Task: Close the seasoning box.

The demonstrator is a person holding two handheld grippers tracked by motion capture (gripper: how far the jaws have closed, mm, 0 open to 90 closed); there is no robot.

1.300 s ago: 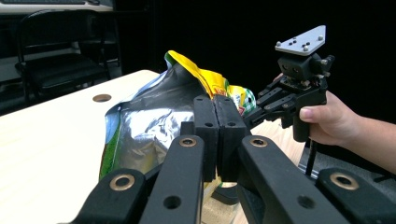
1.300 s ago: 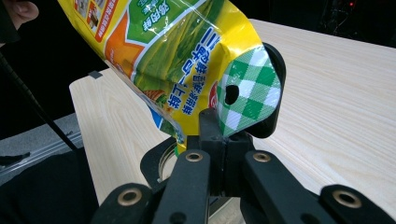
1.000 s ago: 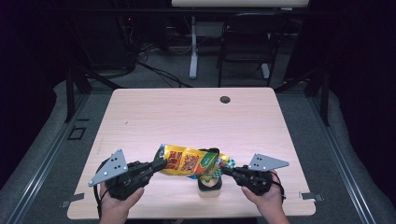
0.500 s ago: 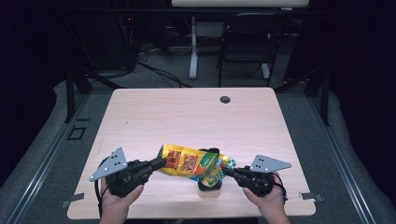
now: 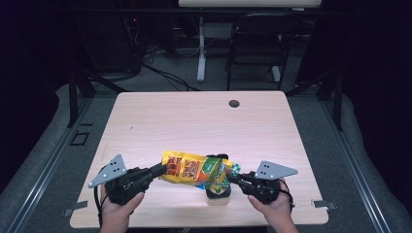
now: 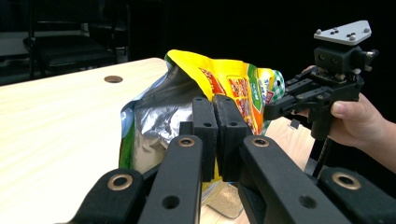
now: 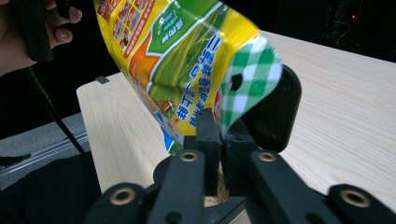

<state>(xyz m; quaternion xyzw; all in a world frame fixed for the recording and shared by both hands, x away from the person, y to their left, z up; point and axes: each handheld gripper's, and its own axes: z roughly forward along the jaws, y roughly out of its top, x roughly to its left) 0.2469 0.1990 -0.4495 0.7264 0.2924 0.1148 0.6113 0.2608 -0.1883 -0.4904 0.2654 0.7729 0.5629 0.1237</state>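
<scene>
1. Together, two hand-held tools are holding a yellow snack bag (image 5: 197,169) aloft over the near edge of the wooden worktop (image 5: 204,121).
2. Left tool (image 5: 163,169) is pinching the bag's open silver-lined end, its jaws pressed together on the foil.
3. Right tool (image 5: 230,177) is gripping the green-checked corner; its jaws have just been opening slightly, with the film still lying between them.
4. Beneath the tilted bag, a black container (image 5: 218,190) is sitting on the worktop, showing brown granules in the right gripper view.
</scene>
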